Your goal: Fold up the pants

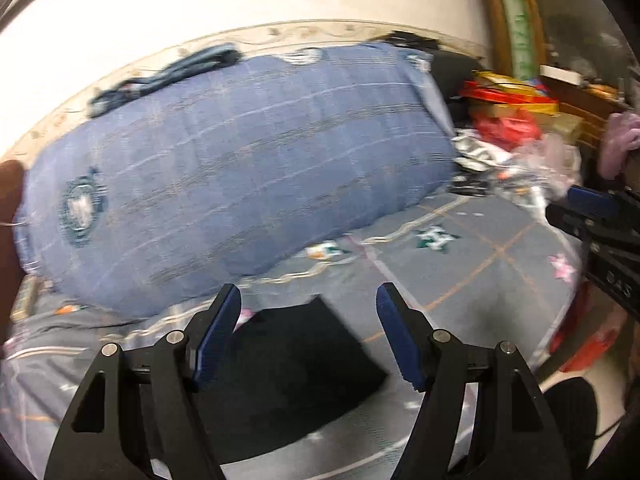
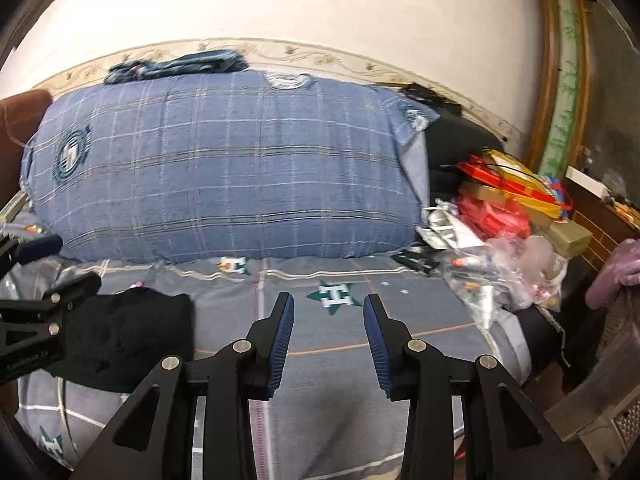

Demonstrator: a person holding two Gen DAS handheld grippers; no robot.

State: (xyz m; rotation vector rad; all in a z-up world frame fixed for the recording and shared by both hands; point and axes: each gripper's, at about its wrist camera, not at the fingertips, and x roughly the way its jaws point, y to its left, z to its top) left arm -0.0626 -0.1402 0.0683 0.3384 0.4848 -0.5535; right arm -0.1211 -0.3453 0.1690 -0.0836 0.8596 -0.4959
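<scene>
A folded black fabric pair of pants (image 1: pixel 296 376) lies on the grey patterned bedsheet (image 2: pixel 400 320), near its left edge. The left gripper (image 1: pixel 310 336) hangs above it, jaws apart and empty. The right gripper (image 2: pixel 329 340) is narrower but also empty, over bare sheet.

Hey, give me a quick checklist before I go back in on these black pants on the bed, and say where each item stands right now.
1. Left gripper empty: ok, fingers apart, nothing between them.
2. Right gripper empty: ok, only bedsheet shows in the gap.
3. Black pants within view of the left gripper: ok, lying just ahead of it.
4. Pants already a compact fold: ok, a small dark bundle, though edges are blurred.
5. Pants clear of the blue plaid pillow: ok, sheet shows between them.
6. Clutter pile clear of the pants: ok, it sits at the far right.
</scene>
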